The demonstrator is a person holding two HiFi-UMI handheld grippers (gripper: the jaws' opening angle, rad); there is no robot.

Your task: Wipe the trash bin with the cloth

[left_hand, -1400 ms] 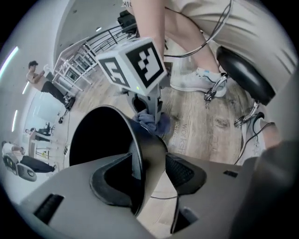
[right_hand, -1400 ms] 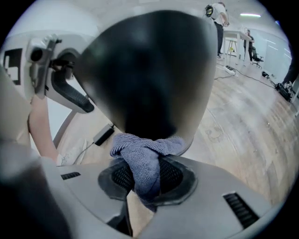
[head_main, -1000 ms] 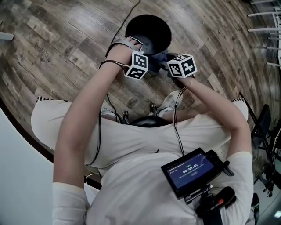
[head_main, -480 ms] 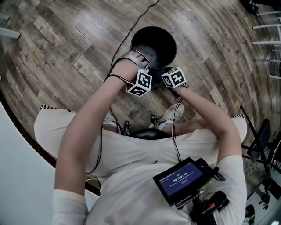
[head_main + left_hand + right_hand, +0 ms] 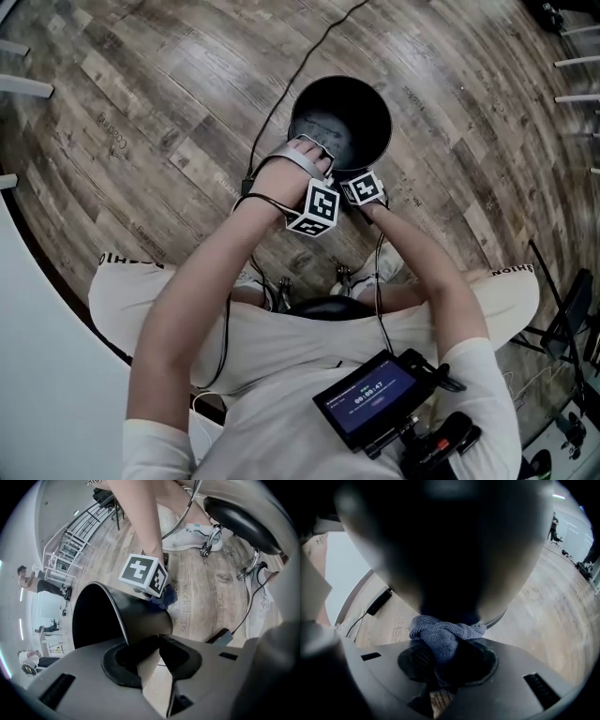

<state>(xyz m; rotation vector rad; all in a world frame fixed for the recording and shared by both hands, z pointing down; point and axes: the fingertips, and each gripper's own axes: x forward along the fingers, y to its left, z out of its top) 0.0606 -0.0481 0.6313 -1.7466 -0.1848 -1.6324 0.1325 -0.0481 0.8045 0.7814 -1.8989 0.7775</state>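
The wooden floor (image 5: 169, 112) lies under everything. The black trash bin (image 5: 352, 112) stands on it, just ahead of both grippers, its open mouth facing up. The person bends over it with both forearms reaching forward and down. The left forearm (image 5: 202, 291) runs long and nearly straight, while the right forearm (image 5: 427, 281) angles inward, so the two wrists meet at the bin's near side.

The left hand (image 5: 302, 159) sits over the near rim and points the left gripper (image 5: 157, 646) steeply down. Its jaws have just been closing, and they are now clamped on the bin's rim, the thin black wall running between the pads.

The right gripper (image 5: 445, 658) sits just beside the left one, lower against the bin's outer wall. Its jaws are closed on the blue cloth (image 5: 445, 637). The cloth bunches out ahead of the pads and presses against the wall.

From the head view, both pairs of jaws are hidden under the hands and the marker cubes (image 5: 317, 207). The right hand is largely covered by its own cube, and the cloth can barely be made out. In the right gripper view the bin is a dark blur that fills the upper frame, with its rim and base cut off.
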